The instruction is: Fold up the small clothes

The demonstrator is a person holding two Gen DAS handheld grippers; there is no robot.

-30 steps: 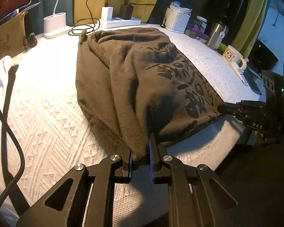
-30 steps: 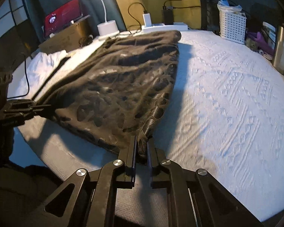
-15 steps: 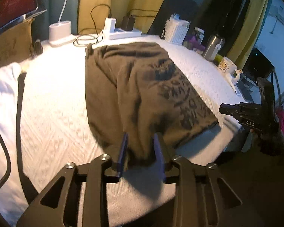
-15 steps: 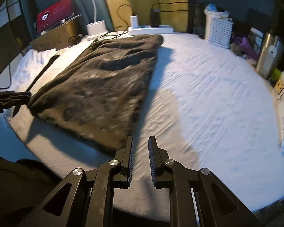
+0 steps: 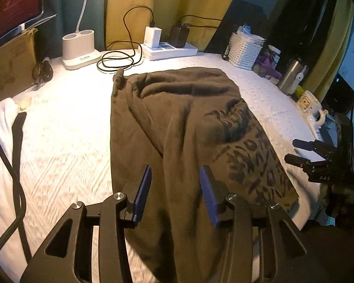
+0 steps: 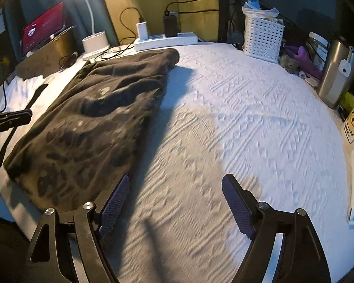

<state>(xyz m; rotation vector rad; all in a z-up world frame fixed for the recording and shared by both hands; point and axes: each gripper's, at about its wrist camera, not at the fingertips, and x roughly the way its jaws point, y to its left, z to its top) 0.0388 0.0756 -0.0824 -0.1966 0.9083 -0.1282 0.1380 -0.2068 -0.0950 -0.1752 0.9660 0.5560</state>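
A brown garment (image 5: 177, 122) with a dark print lies folded lengthwise on the white textured cover (image 5: 59, 141). My left gripper (image 5: 176, 172) hovers over its near end. The jaws are opening, and cloth shows below the gap, but the blue pads (image 5: 142, 188) do not press on it. In the right wrist view the garment (image 6: 94, 118) lies to the left. My right gripper (image 6: 176, 179) is over bare cover (image 6: 247, 118) beside the garment's near right corner, its jaws opening wide with nothing between them. Each view shows the other gripper at its edge: the right gripper (image 5: 302, 151) and the left gripper (image 6: 11, 118).
Along the far edge stand a white lamp base (image 5: 79, 47), a power strip (image 5: 170, 49) with chargers and a coiled cable (image 5: 116, 60), and a white basket (image 5: 246, 49). A steel tumbler (image 6: 337, 75) and a bear mug (image 5: 310, 101) stand at the right. A cardboard box (image 5: 9, 66) stands at the left.
Both grippers were shut on the garment's near edge. They have let go, spread their jaws and drawn back. The garment now lies flat on the cover.
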